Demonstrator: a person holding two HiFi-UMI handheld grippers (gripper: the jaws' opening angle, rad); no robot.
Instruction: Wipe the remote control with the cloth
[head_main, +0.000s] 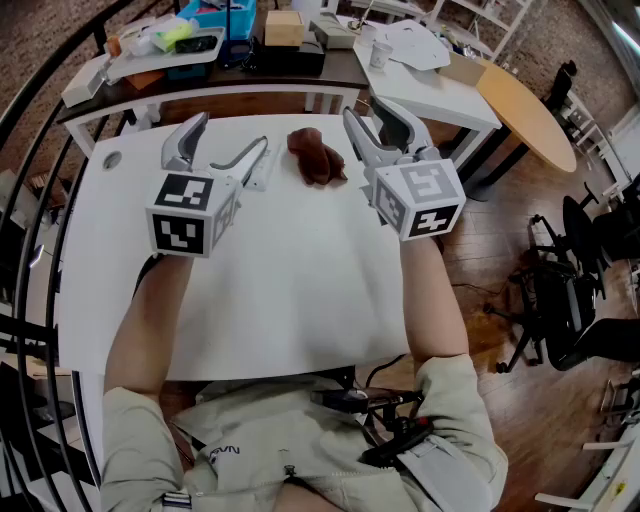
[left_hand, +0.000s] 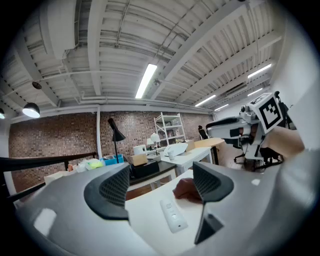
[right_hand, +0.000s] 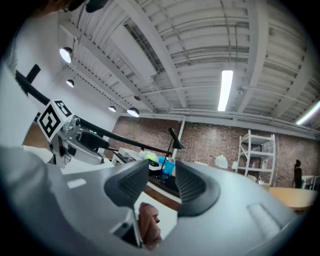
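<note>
A white remote control (left_hand: 172, 216) lies flat on the white table (head_main: 290, 290), just ahead of my left gripper (left_hand: 162, 182). In the head view the remote (head_main: 257, 178) is partly hidden by that gripper's right jaw. The left gripper (head_main: 228, 132) is held level above the table and is open, with nothing between its jaws. A crumpled brown cloth (head_main: 317, 155) sits at the table's far middle, to the right of the remote and apart from it. My right gripper (head_main: 368, 108) hovers to the right of the cloth (right_hand: 149, 225), with its jaws apart and empty.
Behind the table stands a dark desk (head_main: 250, 70) with a blue bin, boxes and papers. A round wooden table (head_main: 530, 110) and office chairs (head_main: 580, 290) are at the right. A black railing (head_main: 30, 200) runs along the left.
</note>
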